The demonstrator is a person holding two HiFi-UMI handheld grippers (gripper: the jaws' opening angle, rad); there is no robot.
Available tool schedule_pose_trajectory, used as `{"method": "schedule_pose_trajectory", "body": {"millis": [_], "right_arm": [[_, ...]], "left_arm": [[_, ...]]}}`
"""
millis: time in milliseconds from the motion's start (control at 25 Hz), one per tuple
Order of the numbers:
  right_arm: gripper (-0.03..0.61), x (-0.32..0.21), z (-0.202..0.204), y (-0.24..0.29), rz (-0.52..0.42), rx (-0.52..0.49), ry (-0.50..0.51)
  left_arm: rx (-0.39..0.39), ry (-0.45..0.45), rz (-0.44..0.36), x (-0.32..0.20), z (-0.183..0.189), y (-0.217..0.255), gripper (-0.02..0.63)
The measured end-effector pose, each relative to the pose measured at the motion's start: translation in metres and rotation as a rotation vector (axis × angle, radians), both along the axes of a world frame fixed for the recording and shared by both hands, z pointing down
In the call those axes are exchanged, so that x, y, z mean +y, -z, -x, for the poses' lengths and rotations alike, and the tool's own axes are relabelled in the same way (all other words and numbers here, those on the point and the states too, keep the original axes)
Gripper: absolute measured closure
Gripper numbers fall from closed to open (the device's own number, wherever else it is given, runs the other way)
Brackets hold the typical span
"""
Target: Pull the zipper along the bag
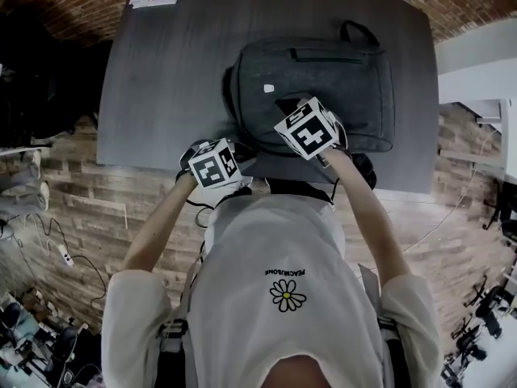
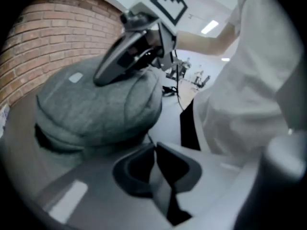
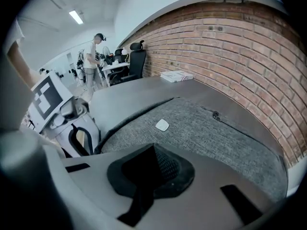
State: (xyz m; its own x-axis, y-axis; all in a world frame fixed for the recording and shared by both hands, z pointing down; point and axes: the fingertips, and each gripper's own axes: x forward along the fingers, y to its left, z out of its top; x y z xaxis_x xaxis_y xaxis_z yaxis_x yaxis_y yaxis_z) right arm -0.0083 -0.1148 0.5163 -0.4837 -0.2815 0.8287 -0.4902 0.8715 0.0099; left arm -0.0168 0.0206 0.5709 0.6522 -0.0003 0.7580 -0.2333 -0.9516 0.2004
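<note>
A soft grey fabric backpack (image 1: 323, 87) lies flat on the dark grey surface (image 1: 178, 71), at its near right, close in front of the person. A dark gap (image 2: 48, 139) runs round the backpack's left side, and by the look of it this is the track of the zipper.

The right gripper (image 3: 153, 150) comes down steeply on the backpack's top face, towards its near-left corner and a little nearer than the small pale patch (image 3: 162, 125). Its fingers are pressed together, and nothing shows between them. Set there, it seems to act as a weight: it pins the soft body so that a pull moves the zipper and not the whole backpack.

The left gripper (image 2: 154, 145) sits just off the backpack's rounded near-left edge, low over the surface and aimed along that side. Its fingers meet at the tips, with only a sliver of light lower down. A thin dark strand (image 2: 145, 139) leads from the backpack's edge to those tips. It may be the zipper's pull, but I cannot tell whether it is nipped, and the slider itself cannot be made out. The low, slanted hold looks meant to keep any pull in line with the track instead of lifting away from it.

A second, short pocket zip (image 3: 216, 114) crosses the far part of the top face, well apart from both grippers.
</note>
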Motion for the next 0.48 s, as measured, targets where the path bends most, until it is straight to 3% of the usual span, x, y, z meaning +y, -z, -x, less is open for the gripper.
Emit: {"method": "schedule_pose_trajectory", "body": {"millis": [120,240,480], "right_arm": [[0.578,-0.001,0.001,-0.002,-0.006,0.007,-0.006],[0.578,-0.002,0.001,-0.002,-0.002,0.006,-0.011],[0.577,0.009,-0.005,0.040,0.043,-0.143,0.035]], "left_arm": [[0.021,0.010,0.013,0.005,-0.025,-0.006,0.584],[0.037,0.115,0.033,-0.004,-0.022,-0.011,0.604],[-0.075,0.192,-0.109,-0.010,-0.008,-0.015,0.614]]}}
